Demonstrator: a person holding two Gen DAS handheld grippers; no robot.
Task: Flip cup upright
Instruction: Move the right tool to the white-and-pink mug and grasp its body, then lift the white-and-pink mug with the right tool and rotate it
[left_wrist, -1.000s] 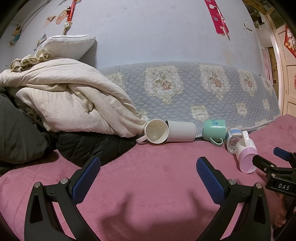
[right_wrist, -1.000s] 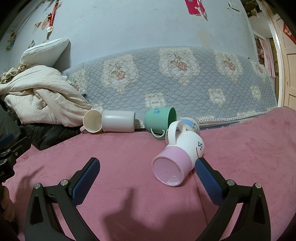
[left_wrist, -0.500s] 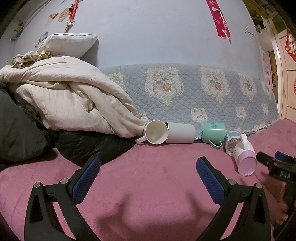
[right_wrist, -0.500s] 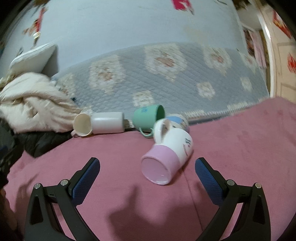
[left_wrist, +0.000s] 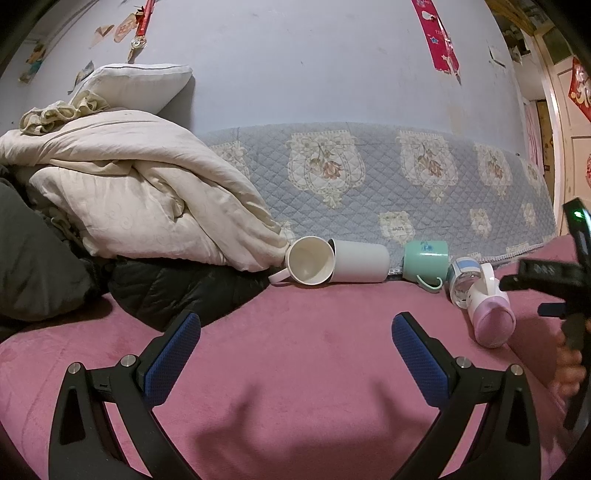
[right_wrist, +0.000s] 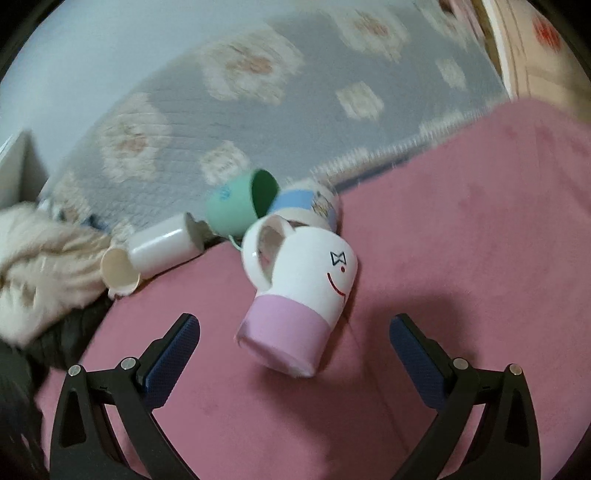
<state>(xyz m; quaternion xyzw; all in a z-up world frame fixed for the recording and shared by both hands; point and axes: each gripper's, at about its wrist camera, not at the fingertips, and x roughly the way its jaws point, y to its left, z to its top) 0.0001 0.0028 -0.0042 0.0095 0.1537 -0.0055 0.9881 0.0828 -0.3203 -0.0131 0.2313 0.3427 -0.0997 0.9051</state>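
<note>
A white mug with a pink base and a drawn face (right_wrist: 299, 295) lies on its side on the pink blanket, base toward me, handle up. My right gripper (right_wrist: 294, 339) is open, tilted, with the mug's base between its fingers, not touching. The same mug shows at the right of the left wrist view (left_wrist: 489, 314), with the right gripper (left_wrist: 554, 291) just beside it. My left gripper (left_wrist: 296, 345) is open and empty over bare blanket.
A cream mug (left_wrist: 312, 260), a white cup (left_wrist: 360, 260), a green cup (left_wrist: 424, 260) and a blue-and-white cup (left_wrist: 461, 275) lie on their sides along the quilted backrest (left_wrist: 369, 177). Folded bedding (left_wrist: 129, 199) and a dark jacket (left_wrist: 177, 291) are at the left.
My right gripper has moved forward and rolled, bringing the pink-based mug between its fingers. The left gripper has hardly moved.
</note>
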